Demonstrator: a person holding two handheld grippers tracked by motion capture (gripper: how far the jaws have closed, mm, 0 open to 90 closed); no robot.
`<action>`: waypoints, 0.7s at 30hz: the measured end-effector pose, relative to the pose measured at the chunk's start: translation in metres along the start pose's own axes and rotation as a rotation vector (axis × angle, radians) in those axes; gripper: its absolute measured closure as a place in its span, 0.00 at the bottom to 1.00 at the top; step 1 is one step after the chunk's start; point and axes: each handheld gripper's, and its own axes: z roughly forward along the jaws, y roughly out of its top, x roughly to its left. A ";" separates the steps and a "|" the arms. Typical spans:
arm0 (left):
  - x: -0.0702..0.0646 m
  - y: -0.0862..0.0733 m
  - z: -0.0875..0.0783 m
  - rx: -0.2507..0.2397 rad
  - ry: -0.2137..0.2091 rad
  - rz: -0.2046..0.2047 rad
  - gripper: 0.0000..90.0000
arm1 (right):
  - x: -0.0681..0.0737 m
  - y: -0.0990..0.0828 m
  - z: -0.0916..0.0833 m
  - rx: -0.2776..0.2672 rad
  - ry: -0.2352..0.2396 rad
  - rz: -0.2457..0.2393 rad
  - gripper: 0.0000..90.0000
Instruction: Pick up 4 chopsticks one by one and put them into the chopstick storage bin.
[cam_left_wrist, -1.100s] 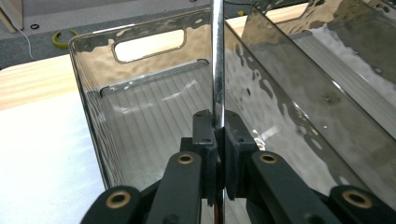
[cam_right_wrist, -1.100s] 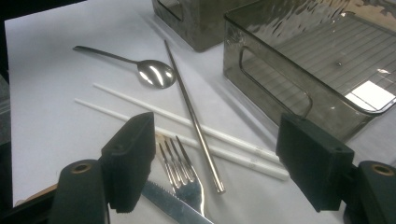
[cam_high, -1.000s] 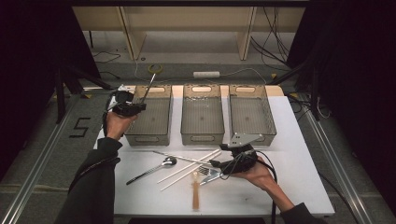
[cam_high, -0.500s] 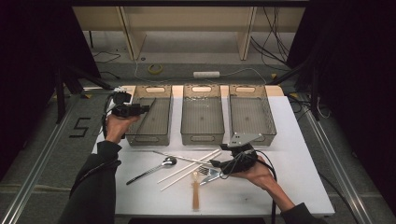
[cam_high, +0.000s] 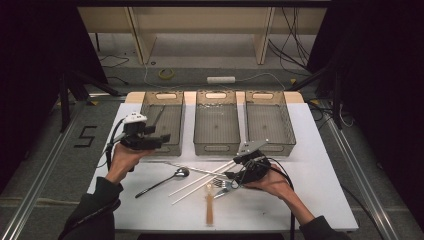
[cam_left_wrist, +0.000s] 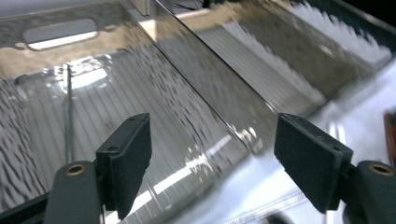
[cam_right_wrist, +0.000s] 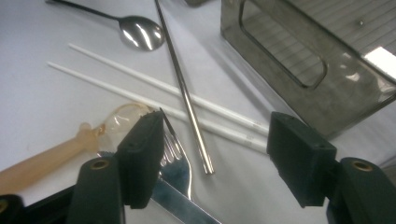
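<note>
High view: left gripper (cam_high: 162, 136) over near end of left bin (cam_high: 172, 97), jaws just opened, nothing between. Thin metal stick (cam_high: 158, 116) lies in that bin. Right gripper (cam_high: 231, 176) low over cutlery, in front of middle bin (cam_high: 216, 95).
Left gripper view: jaws wide, empty; stick (cam_left_wrist: 68, 112) on bin floor.
Right gripper view: jaws fairly wide, just been closing, around metal chopstick (cam_right_wrist: 183, 88), not pressing; fork (cam_right_wrist: 177, 163) by its left pad.

One sign can be read: a dark "5" (cam_high: 86, 136) marked on the grey floor (cam_high: 50, 150), beside the worktop's (cam_high: 320, 165) edge, just outward of the left claw (cam_high: 159, 138). Trays, cutlery and claws carry no legible lettering.
</note>
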 end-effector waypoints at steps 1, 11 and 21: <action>-0.003 -0.002 -0.002 -0.008 -0.019 0.001 0.29 | 0.000 0.000 0.001 0.004 0.000 0.000 0.45; -0.032 -0.022 -0.010 -0.050 -0.094 0.015 0.25 | 0.000 0.000 0.015 0.069 0.031 -0.031 0.54; -0.044 -0.039 -0.011 -0.014 -0.091 0.041 0.23 | 0.000 -0.001 0.022 0.110 0.049 -0.042 0.65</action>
